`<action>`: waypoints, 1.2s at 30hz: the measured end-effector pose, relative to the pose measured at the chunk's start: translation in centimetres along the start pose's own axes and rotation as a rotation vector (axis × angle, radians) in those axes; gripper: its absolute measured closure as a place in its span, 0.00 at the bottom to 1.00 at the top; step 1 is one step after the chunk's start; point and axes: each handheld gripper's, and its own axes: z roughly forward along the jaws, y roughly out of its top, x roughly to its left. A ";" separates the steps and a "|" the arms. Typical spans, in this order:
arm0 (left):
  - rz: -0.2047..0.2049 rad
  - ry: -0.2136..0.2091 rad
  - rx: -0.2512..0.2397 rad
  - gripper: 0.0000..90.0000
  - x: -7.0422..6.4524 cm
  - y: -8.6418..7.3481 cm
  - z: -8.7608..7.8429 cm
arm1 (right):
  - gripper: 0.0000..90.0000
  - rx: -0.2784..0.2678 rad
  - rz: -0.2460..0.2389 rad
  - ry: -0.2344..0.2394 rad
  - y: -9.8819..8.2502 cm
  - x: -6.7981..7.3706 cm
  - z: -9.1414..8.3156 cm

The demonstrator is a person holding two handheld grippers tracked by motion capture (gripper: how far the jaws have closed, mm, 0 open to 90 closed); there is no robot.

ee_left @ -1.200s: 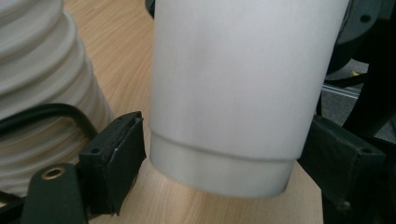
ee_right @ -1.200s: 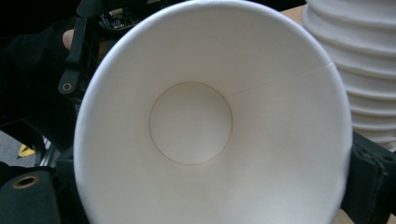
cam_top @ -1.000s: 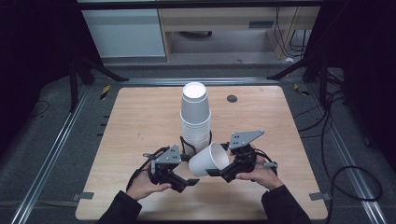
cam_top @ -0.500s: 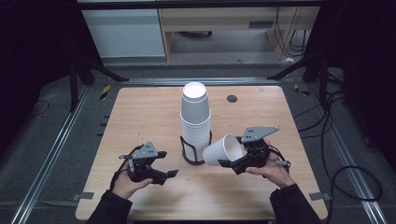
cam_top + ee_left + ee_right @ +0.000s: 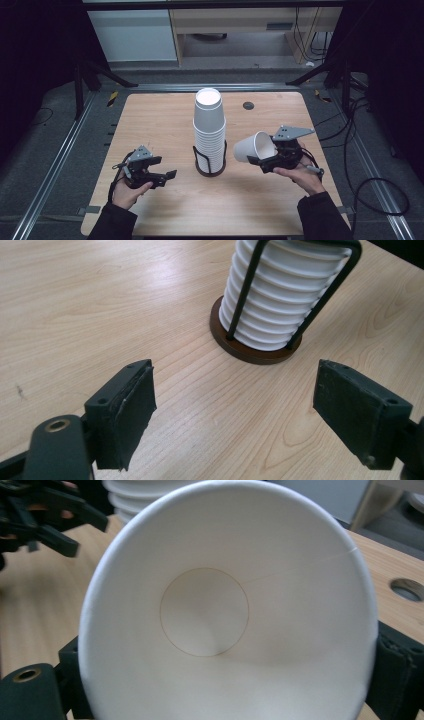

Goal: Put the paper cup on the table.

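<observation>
Between the right gripper's [image 5: 257, 161] jaws sits the grasped paper cup [image 5: 252, 146], lying sideways.

Left tool [image 5: 169, 176] drew leftward; right tool [image 5: 256, 163], cup [image 5: 254, 146] rightward.

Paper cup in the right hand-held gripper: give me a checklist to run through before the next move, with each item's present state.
1. Right hand-held gripper grips the paper cup: ok.
2. Cup clear of the cup stack: ok.
3. Cup inside empty: ok.
4. Cup upright: not ok, it lies on its side.
5. Left hand-held gripper open, nothing between its jaws: ok.
6. Stack seated in its wire holder: ok.
</observation>
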 end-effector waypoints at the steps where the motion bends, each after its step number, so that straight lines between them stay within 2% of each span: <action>1: -0.006 0.009 0.000 0.18 0.1 -0.1 0.0 | 0.10 0.005 0.003 -0.023 0.0 -0.3 0.0; 3: -0.016 0.027 0.002 0.18 0.4 -0.2 0.0 | 0.10 0.024 0.017 -0.051 0.1 -1.2 0.0; 9: -0.023 0.085 0.015 0.18 0.9 -0.3 0.0 | 0.10 0.070 0.026 -0.121 0.5 -2.4 -0.1; 14: -0.034 0.114 0.025 0.18 1.3 -0.4 0.1 | 0.10 0.109 0.053 -0.192 0.7 -3.8 -0.3; 16: -0.034 0.123 0.029 0.18 1.4 -0.4 0.0 | 0.10 0.124 0.077 -0.220 0.7 -4.4 -0.4; 21: -0.037 0.117 0.010 0.17 1.5 -0.3 -0.3 | 0.10 0.207 0.121 -0.313 0.6 -5.6 -0.1; 25: -0.038 0.131 0.007 0.18 1.6 -0.3 -0.5 | 0.10 0.245 0.163 -0.380 0.6 -7.0 -0.3; 31: -0.048 0.159 0.001 0.18 1.8 -0.3 -1.0 | 0.10 0.323 0.180 -0.444 0.7 -8.6 0.0; 36: -0.046 0.178 0.004 0.18 1.9 -0.3 -1.3 | 0.10 0.393 0.181 -0.469 0.5 -9.5 0.9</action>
